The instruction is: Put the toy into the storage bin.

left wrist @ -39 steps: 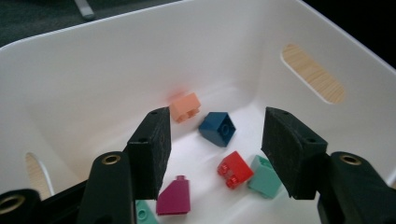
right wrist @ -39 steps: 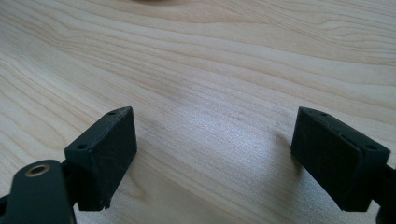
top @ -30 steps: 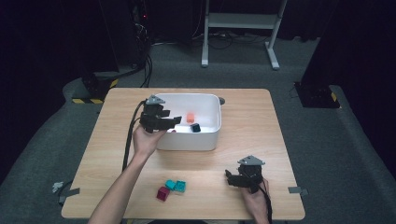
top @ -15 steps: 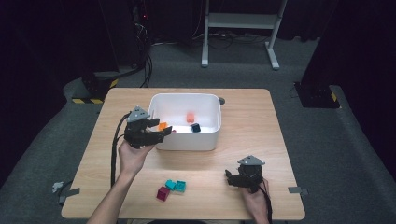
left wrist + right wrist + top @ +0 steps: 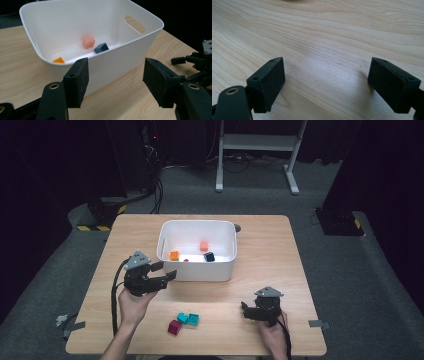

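A white bin (image 5: 200,270) stands mid-table. In it lie an orange block (image 5: 174,255), a salmon block (image 5: 203,246) and a dark blue block (image 5: 209,256). My left gripper (image 5: 164,271) hovers just outside the bin's front left corner, open, with nothing between the jaws. Its own view shows the left gripper (image 5: 116,80) facing the bin wall (image 5: 112,62), with the orange block (image 5: 59,60), salmon block (image 5: 88,42) and dark blue block (image 5: 101,47) inside. My right gripper (image 5: 246,309) rests low at the front right, open; in its own view the right gripper (image 5: 327,82) frames bare wood.
Two teal blocks (image 5: 188,318) and a magenta block (image 5: 174,326) lie together on the wooden table (image 5: 265,245) near the front edge, between my hands. The right gripper (image 5: 200,60) appears at the right of the left gripper view. Dark floor surrounds the table.
My left hand has drawn back from over the bin's left part toward the near left and slightly down, and is now outside the bin. The orange block has come into sight. The right hand kept still.
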Tool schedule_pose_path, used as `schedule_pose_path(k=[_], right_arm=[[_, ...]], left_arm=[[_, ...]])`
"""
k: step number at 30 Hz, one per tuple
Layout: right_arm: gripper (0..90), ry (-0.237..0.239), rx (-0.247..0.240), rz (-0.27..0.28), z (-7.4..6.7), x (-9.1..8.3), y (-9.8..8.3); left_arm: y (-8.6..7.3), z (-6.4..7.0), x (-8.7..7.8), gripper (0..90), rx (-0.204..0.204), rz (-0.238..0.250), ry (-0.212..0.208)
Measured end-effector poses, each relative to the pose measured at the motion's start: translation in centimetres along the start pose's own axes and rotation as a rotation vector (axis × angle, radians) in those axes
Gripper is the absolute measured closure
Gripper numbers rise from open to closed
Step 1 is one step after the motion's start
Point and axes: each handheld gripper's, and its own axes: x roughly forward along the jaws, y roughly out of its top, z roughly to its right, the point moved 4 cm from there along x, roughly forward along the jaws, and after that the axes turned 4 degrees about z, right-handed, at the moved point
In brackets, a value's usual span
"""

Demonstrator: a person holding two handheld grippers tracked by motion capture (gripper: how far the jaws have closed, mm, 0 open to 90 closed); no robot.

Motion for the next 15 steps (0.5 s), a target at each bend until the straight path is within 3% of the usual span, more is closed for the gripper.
schedule_pose_path(k=[6, 15], right_arm=[[13.9, 0.000, 0.000, 0.000, 0.0, 0.0, 0.0], [13.9, 0.000, 0.000, -0.001, 0.0, 0.0, 0.0]], left_arm=[[-1.6, -0.1, -0.4, 37.0, -0.004, -0.017, 0.030], [-3.6, 0.8, -0.3, 36.5, 0.000, -0.050, -0.003]])
